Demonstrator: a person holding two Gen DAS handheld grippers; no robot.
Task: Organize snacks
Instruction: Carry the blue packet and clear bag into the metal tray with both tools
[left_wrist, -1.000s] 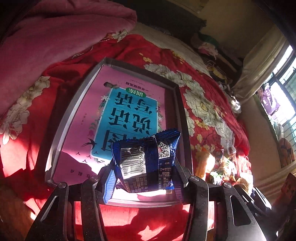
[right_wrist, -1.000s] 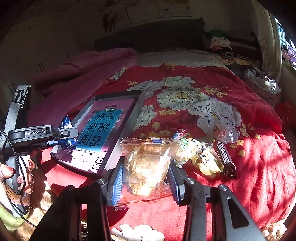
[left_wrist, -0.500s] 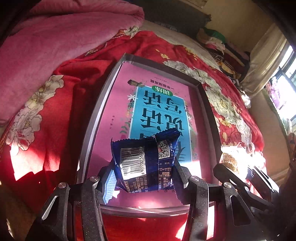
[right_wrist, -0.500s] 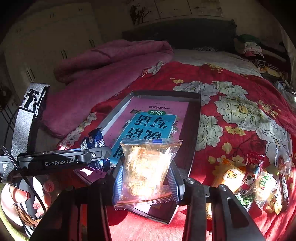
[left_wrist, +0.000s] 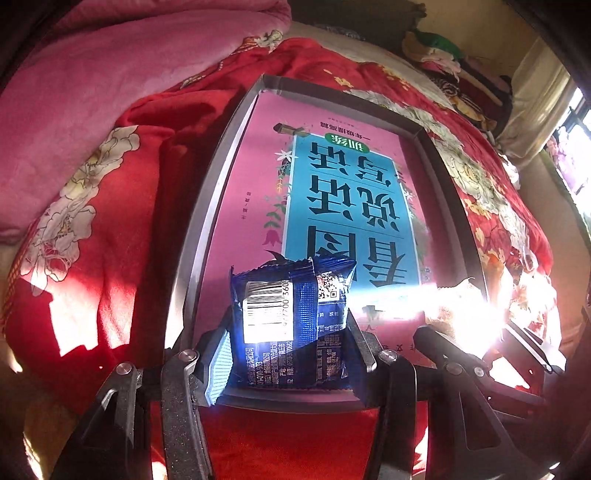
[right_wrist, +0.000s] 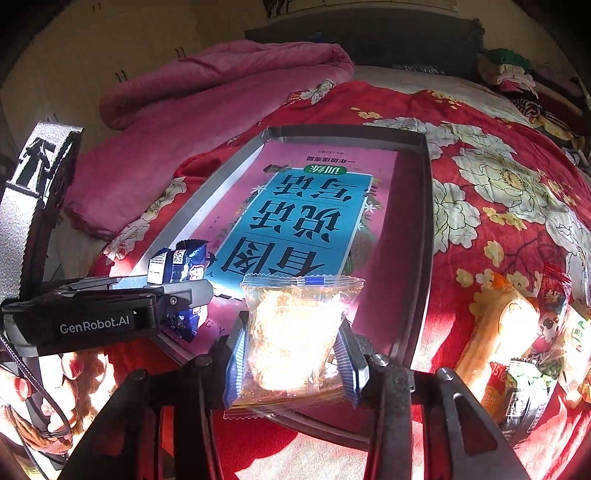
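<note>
My left gripper is shut on a dark blue snack packet and holds it over the near end of a grey metal tray. The tray is lined with a pink and blue book cover. My right gripper is shut on a clear packet of golden snack over the tray's near edge. In the right wrist view the left gripper with the blue packet is at the tray's near left corner.
The tray lies on a red floral bedspread. A pink blanket is heaped at the back left. Several loose snack packets lie on the bed to the right of the tray. Clothes are piled at the far right.
Both grippers have moved forward and left towards the tray with their packets still held. The right gripper has left the snack pile and now hangs over the tray's near edge.
</note>
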